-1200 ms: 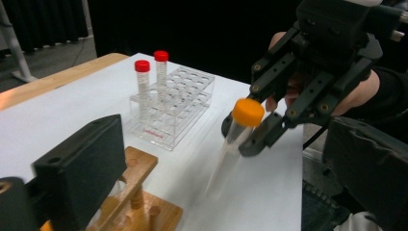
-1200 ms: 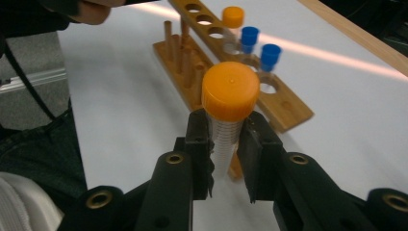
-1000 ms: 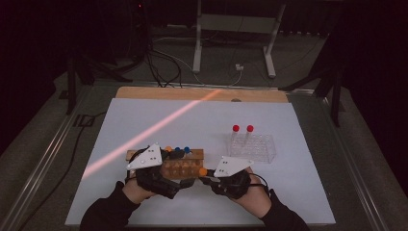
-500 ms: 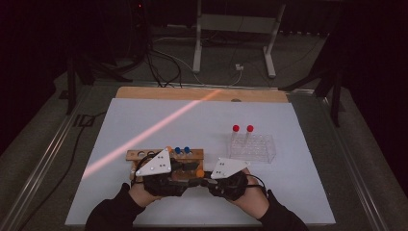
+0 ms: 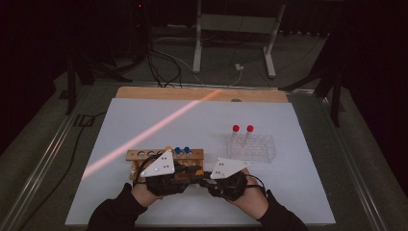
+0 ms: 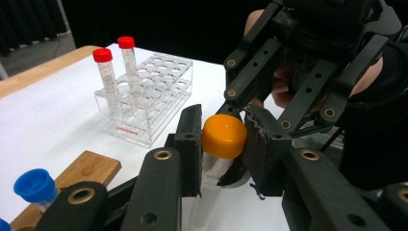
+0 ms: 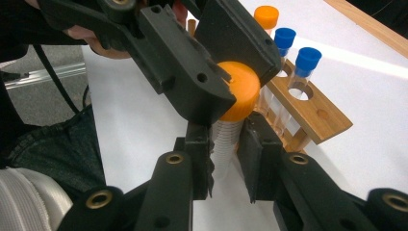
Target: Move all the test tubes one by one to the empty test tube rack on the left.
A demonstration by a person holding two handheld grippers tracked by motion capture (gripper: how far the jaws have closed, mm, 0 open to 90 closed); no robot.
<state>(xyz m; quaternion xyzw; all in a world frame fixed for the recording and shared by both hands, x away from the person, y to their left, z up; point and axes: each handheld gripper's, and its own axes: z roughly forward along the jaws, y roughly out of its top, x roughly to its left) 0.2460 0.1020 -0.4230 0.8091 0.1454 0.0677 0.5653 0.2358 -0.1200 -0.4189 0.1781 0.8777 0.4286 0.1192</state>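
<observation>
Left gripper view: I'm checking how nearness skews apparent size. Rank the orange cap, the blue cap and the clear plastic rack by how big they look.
1. clear plastic rack
2. orange cap
3. blue cap
The two caps are close; the orange one sits nearer the camera, so that order is unsure.

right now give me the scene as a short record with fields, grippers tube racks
left gripper: jaws have just been closing, pads now on the orange cap
right gripper: shut on the tube body, below the cap
tube: clear, ribbed neck, held between both grippers above the white mat
wooden rack: two blue-capped tubes and one more orange-capped tube
clear rack: two red-capped tubes, upright
</observation>
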